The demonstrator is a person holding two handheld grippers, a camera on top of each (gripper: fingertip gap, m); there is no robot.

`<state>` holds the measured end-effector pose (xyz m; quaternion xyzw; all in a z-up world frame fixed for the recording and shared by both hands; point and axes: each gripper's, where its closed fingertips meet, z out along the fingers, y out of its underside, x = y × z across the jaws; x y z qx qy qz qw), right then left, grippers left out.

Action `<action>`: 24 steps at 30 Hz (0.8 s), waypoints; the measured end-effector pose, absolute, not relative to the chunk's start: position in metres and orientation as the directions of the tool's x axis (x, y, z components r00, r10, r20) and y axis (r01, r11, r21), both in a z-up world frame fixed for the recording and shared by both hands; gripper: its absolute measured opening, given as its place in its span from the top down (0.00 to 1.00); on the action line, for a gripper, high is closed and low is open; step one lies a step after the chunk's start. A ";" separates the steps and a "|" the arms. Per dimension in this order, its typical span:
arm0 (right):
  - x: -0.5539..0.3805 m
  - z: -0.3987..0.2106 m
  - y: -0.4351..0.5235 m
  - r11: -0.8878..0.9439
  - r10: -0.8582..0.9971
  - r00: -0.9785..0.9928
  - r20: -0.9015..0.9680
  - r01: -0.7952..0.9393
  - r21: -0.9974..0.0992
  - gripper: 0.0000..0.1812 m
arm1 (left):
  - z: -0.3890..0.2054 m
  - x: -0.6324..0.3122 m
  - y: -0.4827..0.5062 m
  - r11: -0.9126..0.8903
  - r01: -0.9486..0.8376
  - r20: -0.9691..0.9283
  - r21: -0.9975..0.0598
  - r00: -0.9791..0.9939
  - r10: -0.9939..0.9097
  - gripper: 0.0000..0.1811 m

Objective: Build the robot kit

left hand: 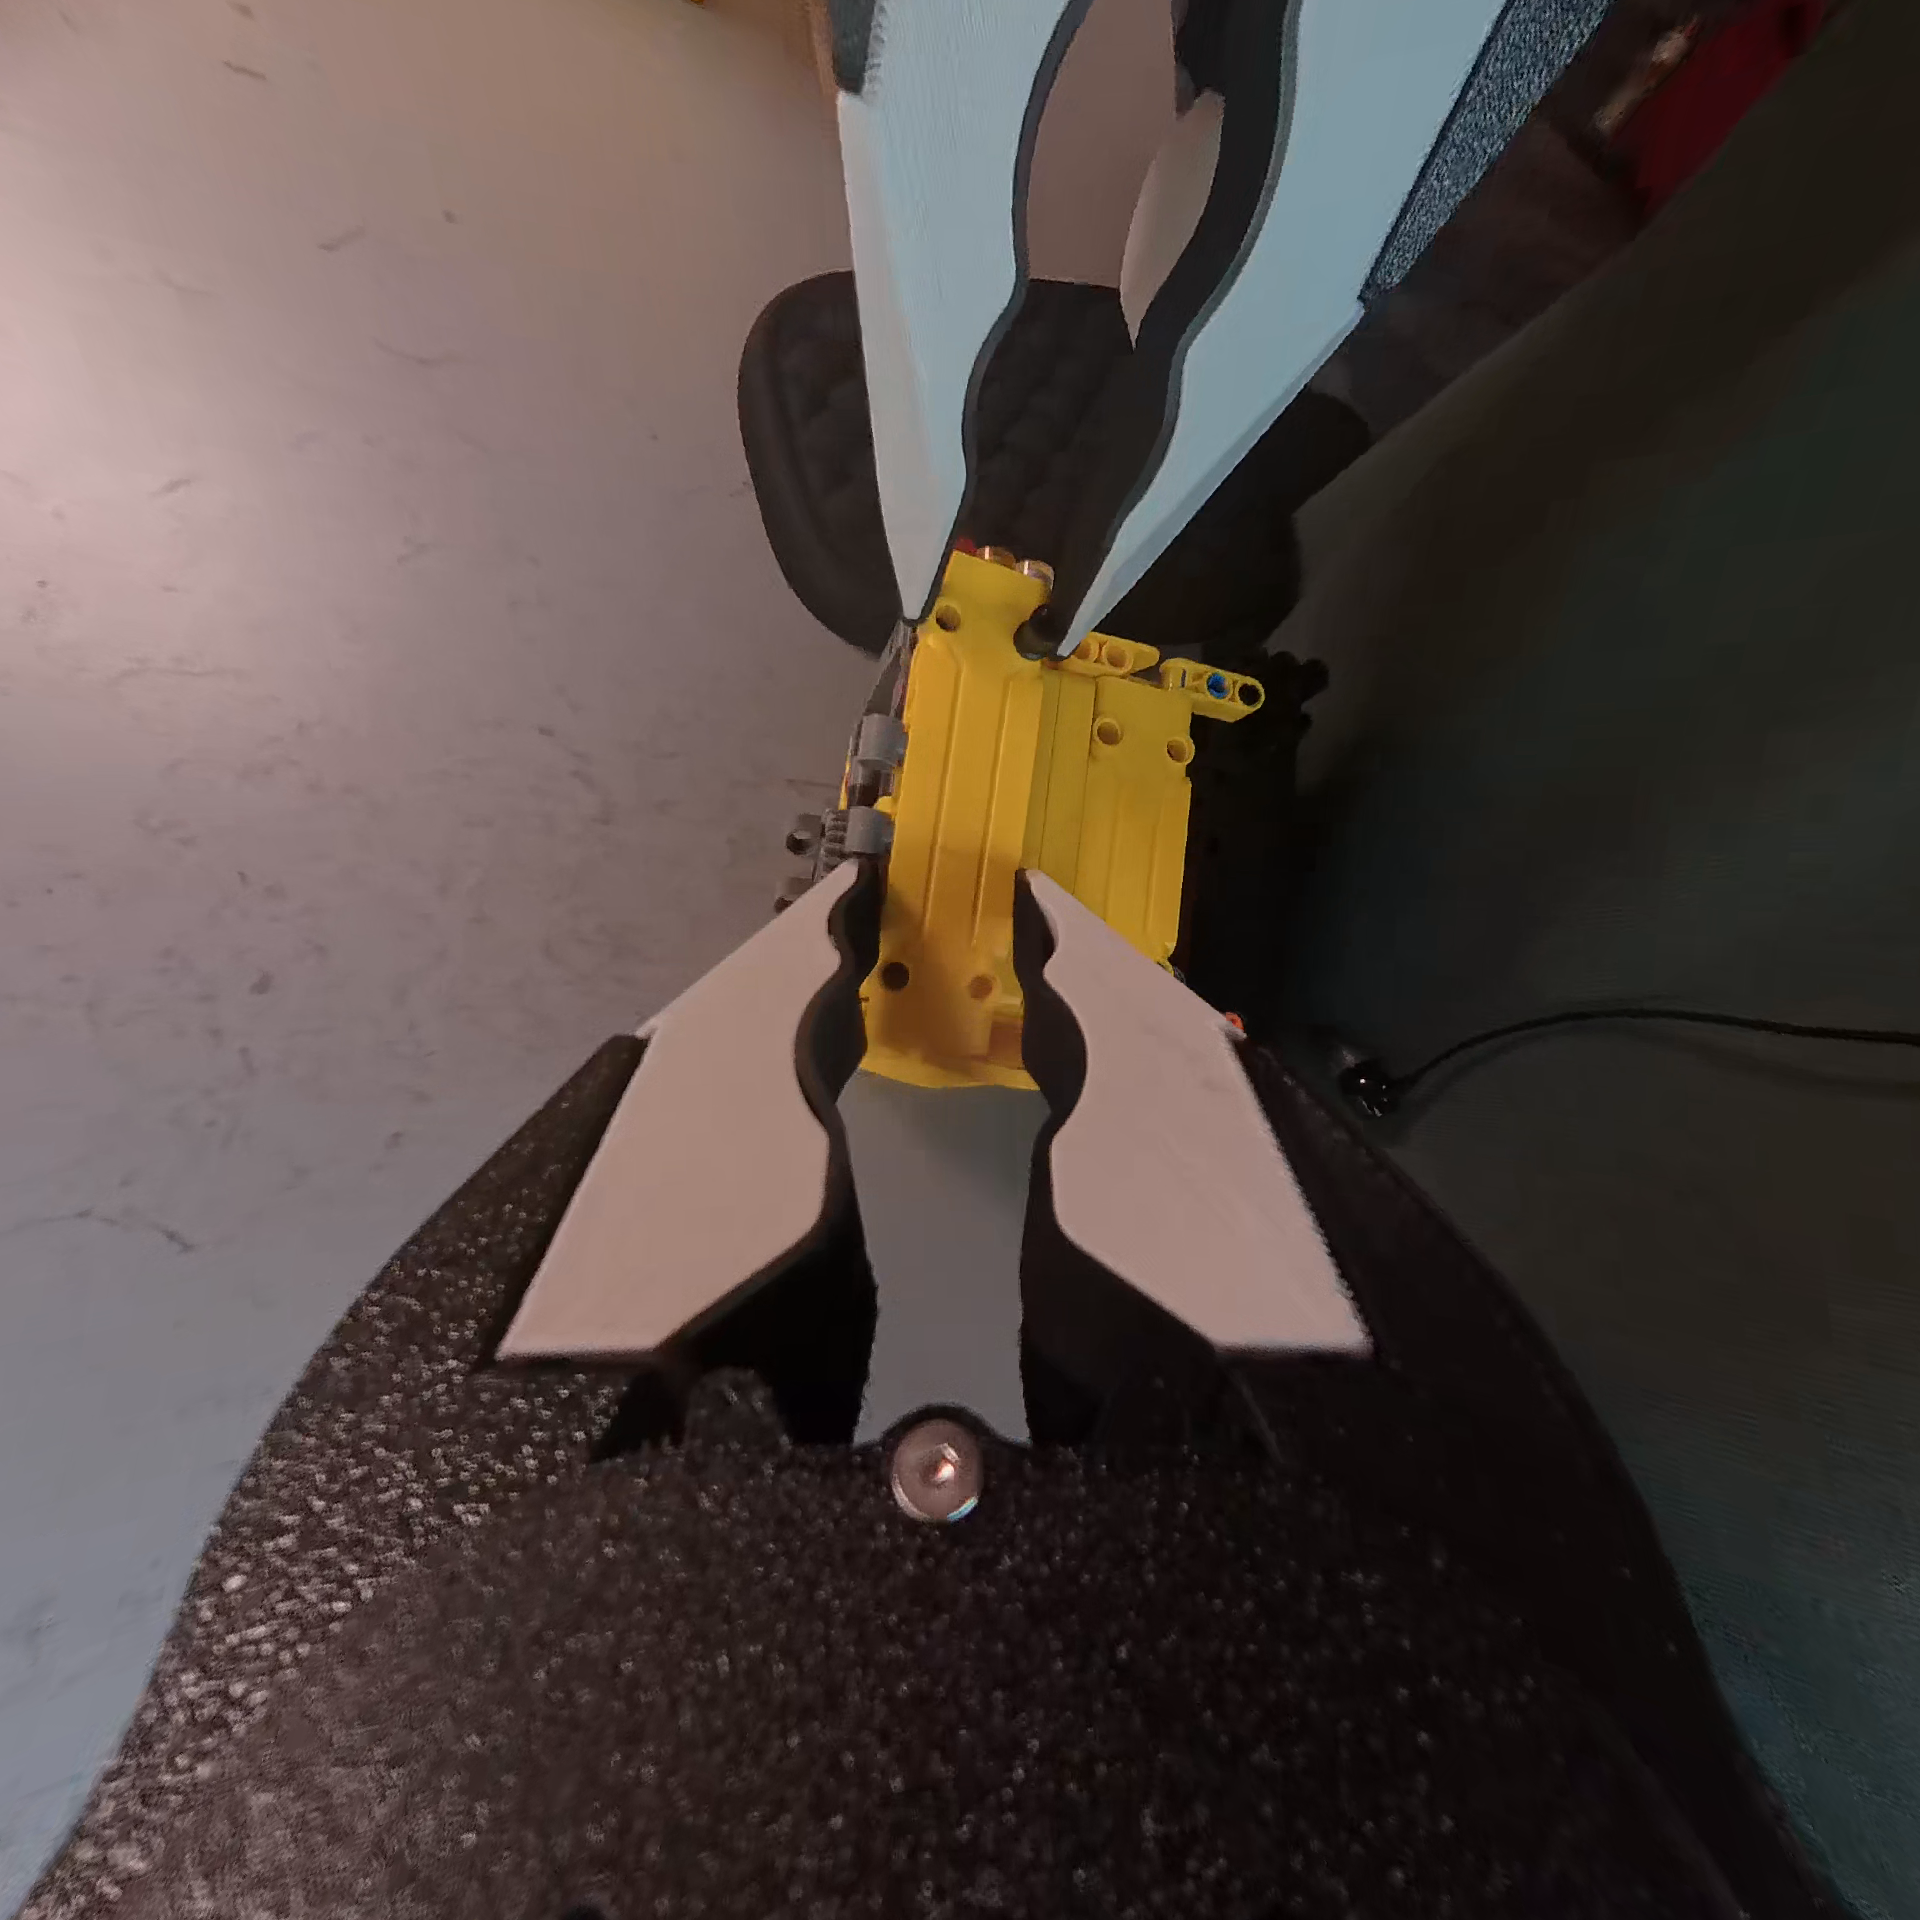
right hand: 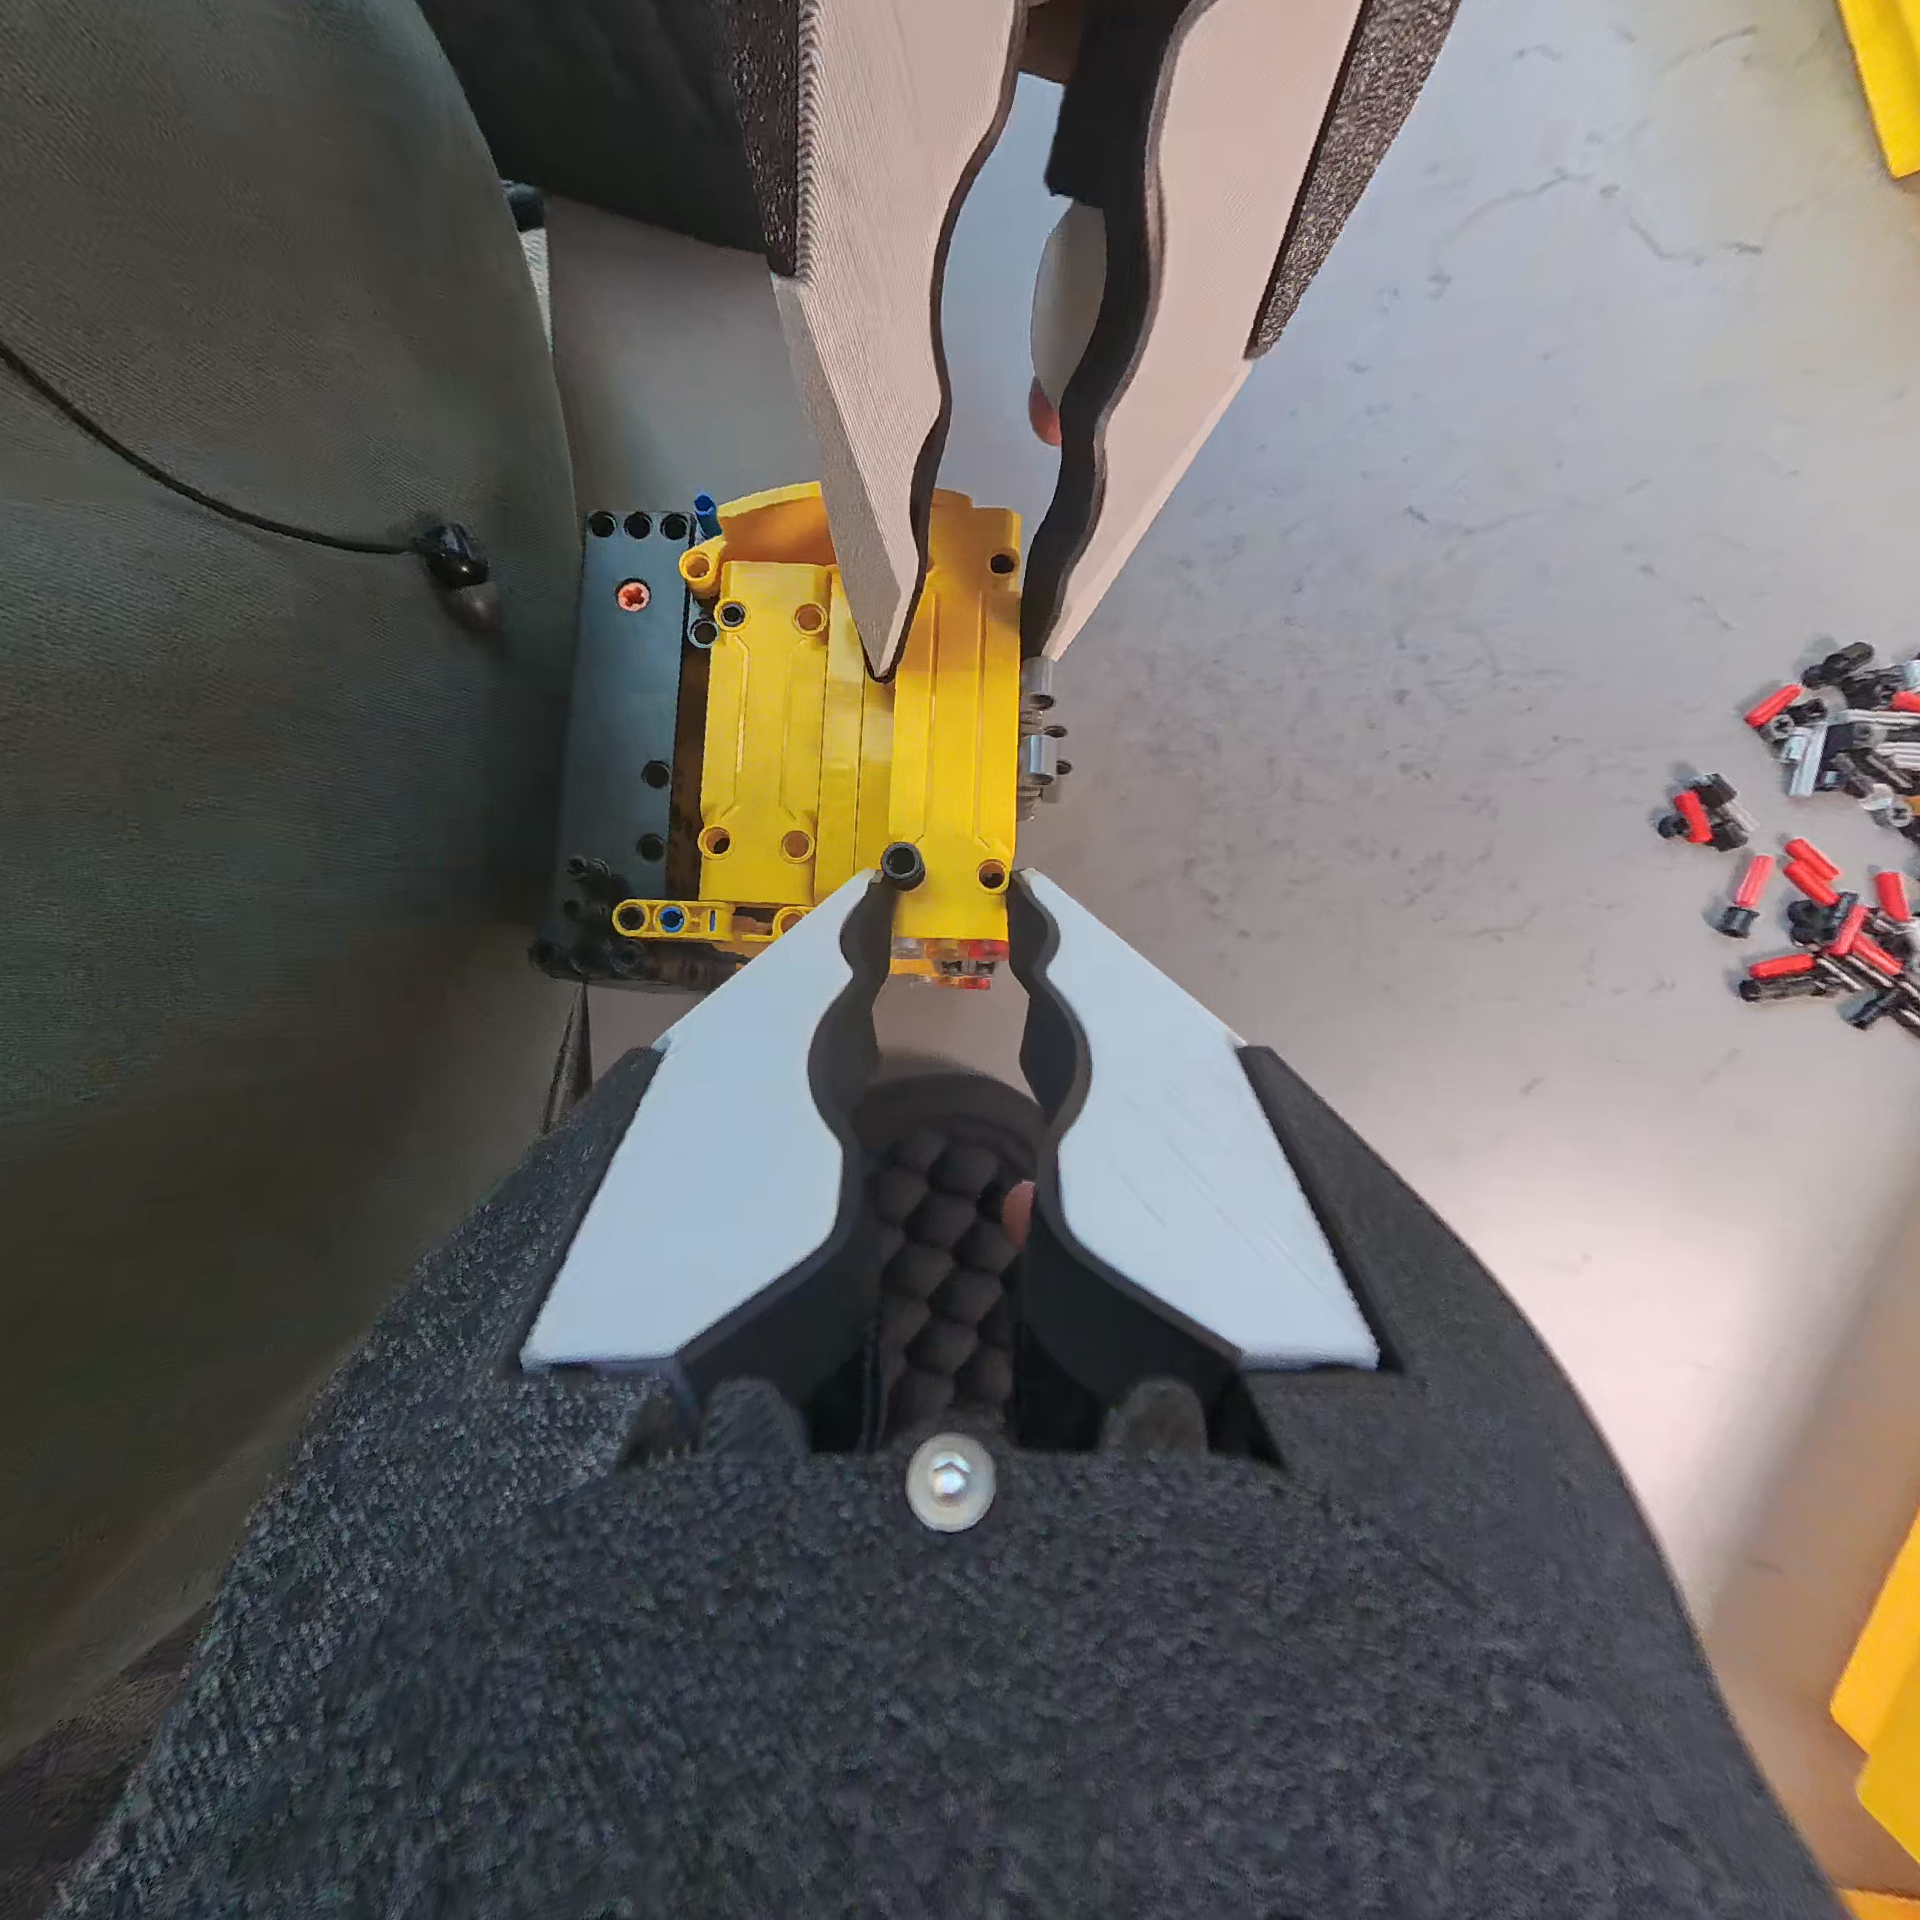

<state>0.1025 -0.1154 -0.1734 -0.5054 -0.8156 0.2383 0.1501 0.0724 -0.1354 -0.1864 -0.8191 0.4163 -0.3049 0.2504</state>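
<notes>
Table (right hand: 1455, 520): pale, scuffed; your yellow brick model sits on it beside a dark cushion (right hand: 260, 727).
Yellow model (left hand: 987, 831): long axis runs straight between your two tools.
Left gripper (left hand: 940, 883): fingers pinching the model's near end.
Right gripper (right hand: 943, 883): pinching the opposite end.
Loose pins (right hand: 1829, 831): well apart, on your right.

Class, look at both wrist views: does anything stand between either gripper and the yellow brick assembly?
Nothing visible does. The left gripper has its jaws closed on one end of the yellow brick assembly, and the right gripper grips the opposite end. The loose red and black pins lie off to the side.
</notes>
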 end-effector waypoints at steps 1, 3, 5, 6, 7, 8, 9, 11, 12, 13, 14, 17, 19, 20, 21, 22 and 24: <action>0.102 -0.174 -0.115 0.361 0.897 -0.441 -0.023 0.761 -0.540 0.88 | -0.186 0.072 -0.135 -0.555 -0.500 0.328 -0.665 0.471 -0.819 0.86; 0.102 -0.174 -0.114 0.344 0.897 -0.438 -0.053 0.769 -0.538 0.88 | -0.186 0.073 -0.135 -0.598 -0.448 0.392 -0.665 0.472 -0.790 0.86; 0.102 -0.174 -0.115 0.343 0.894 -0.443 -0.070 0.776 -0.529 0.88 | -0.186 0.073 -0.135 -0.633 -0.413 0.448 -0.655 0.463 -0.765 0.86; 0.102 -0.174 -0.115 0.334 0.894 -0.440 -0.084 0.779 -0.530 0.88 | -0.186 0.073 -0.135 -0.644 -0.400 0.465 -0.653 0.460 -0.757 0.86; 0.102 -0.175 -0.116 0.313 0.896 -0.431 -0.110 0.786 -0.533 0.88 | -0.186 0.073 -0.135 -0.649 -0.393 0.474 -0.651 0.456 -0.753 0.86; 0.102 -0.175 -0.116 0.300 0.896 -0.426 -0.124 0.787 -0.539 0.88 | -0.186 0.073 -0.136 -0.649 -0.392 0.476 -0.652 0.454 -0.753 0.86; 0.103 -0.175 -0.117 0.282 0.895 -0.420 -0.147 0.790 -0.544 0.88 | -0.186 0.074 -0.137 -0.651 -0.390 0.481 -0.651 0.450 -0.752 0.86; 0.105 -0.176 -0.123 0.244 0.884 -0.417 -0.213 0.798 -0.550 0.88 | -0.185 0.076 -0.142 -0.649 -0.406 0.496 -0.643 0.424 -0.757 0.86; 0.107 -0.178 -0.127 0.230 0.877 -0.415 -0.243 0.805 -0.546 0.88 | -0.186 0.077 -0.146 -0.634 -0.437 0.483 -0.638 0.414 -0.772 0.86; 0.107 -0.180 -0.130 0.228 0.870 -0.423 -0.255 0.802 -0.552 0.88 | -0.186 0.078 -0.149 -0.602 -0.474 0.446 -0.642 0.408 -0.797 0.86; 0.107 -0.179 -0.133 0.226 0.865 -0.434 -0.251 0.784 -0.577 0.88 | -0.187 0.077 -0.150 -0.564 -0.511 0.395 -0.648 0.408 -0.823 0.86; 0.103 -0.174 -0.133 0.236 0.882 -0.438 -0.170 0.726 -0.645 0.88 | -0.185 0.073 -0.150 -0.481 -0.563 0.264 -0.672 0.425 -0.866 0.86; 0.100 -0.171 -0.128 0.273 0.897 -0.436 -0.076 0.680 -0.680 0.87 | -0.185 0.070 -0.145 -0.449 -0.569 0.198 -0.689 0.448 -0.872 0.86; 0.098 -0.171 -0.124 0.294 0.903 -0.429 -0.026 0.660 -0.692 0.87 | -0.184 0.068 -0.141 -0.425 -0.575 0.154 -0.699 0.460 -0.875 0.86; 0.097 -0.171 -0.120 0.314 0.905 -0.424 0.018 0.640 -0.701 0.87 | -0.183 0.067 -0.136 -0.399 -0.585 0.104 -0.706 0.471 -0.876 0.86; 0.095 -0.169 -0.114 0.342 0.907 -0.415 0.076 0.617 -0.709 0.87 | -0.181 0.064 -0.130 -0.366 -0.601 0.041 -0.710 0.484 -0.874 0.86; 0.088 -0.162 -0.100 0.412 0.895 -0.396 0.204 0.562 -0.718 0.87 | -0.177 0.058 -0.115 -0.299 -0.631 -0.086 -0.716 0.505 -0.859 0.86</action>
